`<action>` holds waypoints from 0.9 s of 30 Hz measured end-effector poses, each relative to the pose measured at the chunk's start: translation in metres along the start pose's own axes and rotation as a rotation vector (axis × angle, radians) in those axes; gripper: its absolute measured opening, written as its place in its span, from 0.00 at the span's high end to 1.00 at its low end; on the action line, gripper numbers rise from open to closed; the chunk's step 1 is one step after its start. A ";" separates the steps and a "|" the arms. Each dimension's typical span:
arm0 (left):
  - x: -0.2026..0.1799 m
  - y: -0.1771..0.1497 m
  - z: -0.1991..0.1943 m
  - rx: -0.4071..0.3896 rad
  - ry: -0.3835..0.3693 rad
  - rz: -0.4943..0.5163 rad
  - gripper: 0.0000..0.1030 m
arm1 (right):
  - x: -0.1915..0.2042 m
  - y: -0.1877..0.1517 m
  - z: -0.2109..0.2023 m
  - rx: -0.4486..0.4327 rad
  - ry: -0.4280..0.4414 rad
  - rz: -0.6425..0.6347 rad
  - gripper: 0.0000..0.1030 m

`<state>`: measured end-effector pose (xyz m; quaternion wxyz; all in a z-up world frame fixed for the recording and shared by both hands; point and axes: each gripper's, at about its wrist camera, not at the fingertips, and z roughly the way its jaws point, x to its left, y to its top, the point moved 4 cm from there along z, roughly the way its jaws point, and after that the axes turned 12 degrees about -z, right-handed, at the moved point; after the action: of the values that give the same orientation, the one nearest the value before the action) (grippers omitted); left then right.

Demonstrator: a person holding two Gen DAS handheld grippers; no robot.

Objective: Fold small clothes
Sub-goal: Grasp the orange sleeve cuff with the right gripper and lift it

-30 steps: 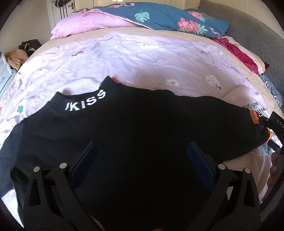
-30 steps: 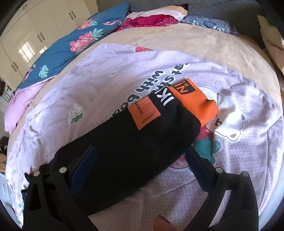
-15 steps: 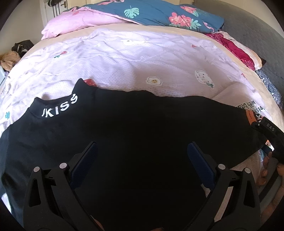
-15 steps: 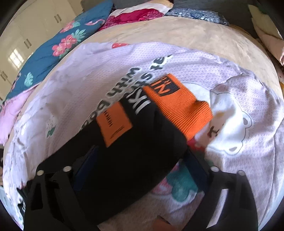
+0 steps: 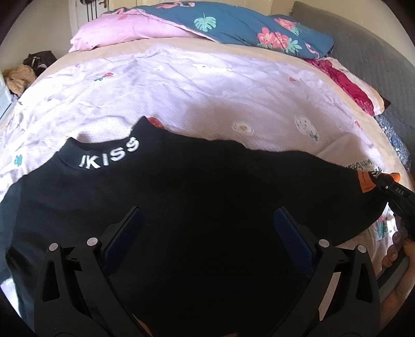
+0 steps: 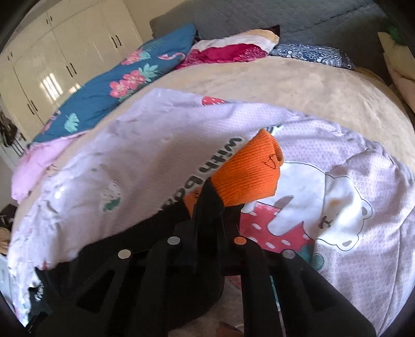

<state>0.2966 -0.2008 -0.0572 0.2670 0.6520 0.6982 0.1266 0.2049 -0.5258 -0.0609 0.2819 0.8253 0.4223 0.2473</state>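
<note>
A small black top (image 5: 207,181) with white lettering on its collar (image 5: 109,158) lies flat on the lilac blanket (image 5: 207,90). My left gripper (image 5: 207,223) hovers open over the middle of its body, fingers wide apart, nothing pinched. In the right wrist view my right gripper (image 6: 215,207) is closing, and its pads pinch the black sleeve (image 6: 160,228) just behind the orange cuff (image 6: 249,176), which bunches up past the fingertips. The left wrist view shows that right gripper (image 5: 396,191) at the sleeve end, far right, with a hand behind it.
A blue floral pillow (image 5: 246,28) and a pink pillow (image 5: 124,33) lie at the far end of the bed. A magenta cloth (image 5: 350,88) sits by the grey headboard (image 6: 311,23). The blanket's bear print (image 6: 337,202) lies right of the cuff. White wardrobes (image 6: 64,51) stand behind.
My right gripper's jaws went from wide apart to pinched on the sleeve beside the orange cuff, which now bunches up. The left gripper stayed open over the top.
</note>
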 end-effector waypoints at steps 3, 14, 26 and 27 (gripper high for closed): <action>0.008 0.006 -0.009 -0.009 -0.015 -0.024 0.08 | 0.007 0.008 -0.013 -0.045 0.058 -0.005 0.92; 0.046 0.025 -0.051 -0.089 -0.041 -0.119 0.08 | 0.063 0.023 -0.066 -0.191 0.259 -0.140 0.92; 0.091 0.032 -0.080 -0.103 -0.078 -0.215 0.08 | 0.138 0.013 -0.107 -0.238 0.411 -0.300 0.92; 0.094 0.032 -0.080 -0.103 -0.075 -0.221 0.08 | 0.146 0.010 -0.110 -0.236 0.424 -0.318 0.92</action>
<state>0.2800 -0.0908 0.0063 0.3384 0.5609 0.7479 0.1076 0.2158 -0.3807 0.0498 0.3169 0.6401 0.5640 0.4143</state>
